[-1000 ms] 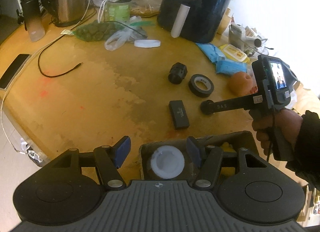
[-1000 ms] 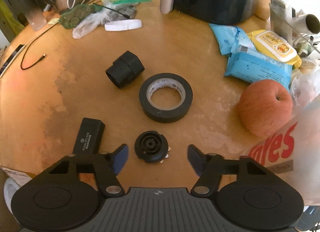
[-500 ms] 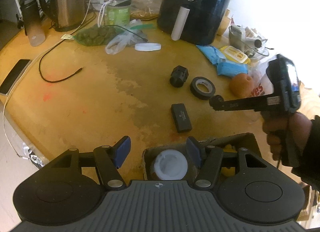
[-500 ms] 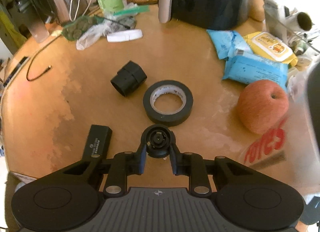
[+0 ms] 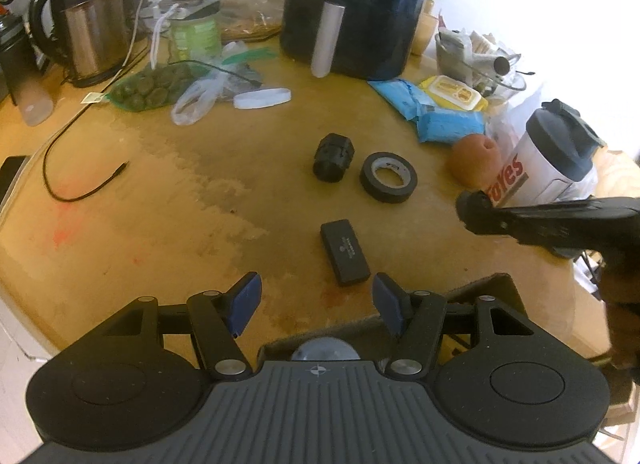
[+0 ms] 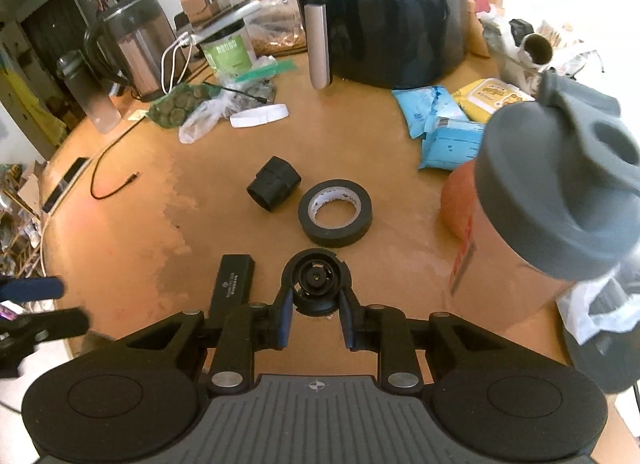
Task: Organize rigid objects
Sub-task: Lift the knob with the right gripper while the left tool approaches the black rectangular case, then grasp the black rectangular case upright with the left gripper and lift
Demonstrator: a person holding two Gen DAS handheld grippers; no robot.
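Our right gripper (image 6: 315, 310) pinches a round, ribbed black plastic knob (image 6: 316, 279), perhaps a mount; our left gripper (image 5: 316, 300) stands spread, empty, above the glossy wooden table (image 5: 160, 200).

Left gripper (image 5: 316, 300) jaws apart, empty; right gripper (image 6: 316, 304) jaws clamped, both angled downward.

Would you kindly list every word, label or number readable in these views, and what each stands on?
"ores", red letters, the start cut off: shaker bottle.
Green tub: white lettering, too blurred to read.
Flat black box: small print, too small to read.
Yellow wipes pack: illegible.
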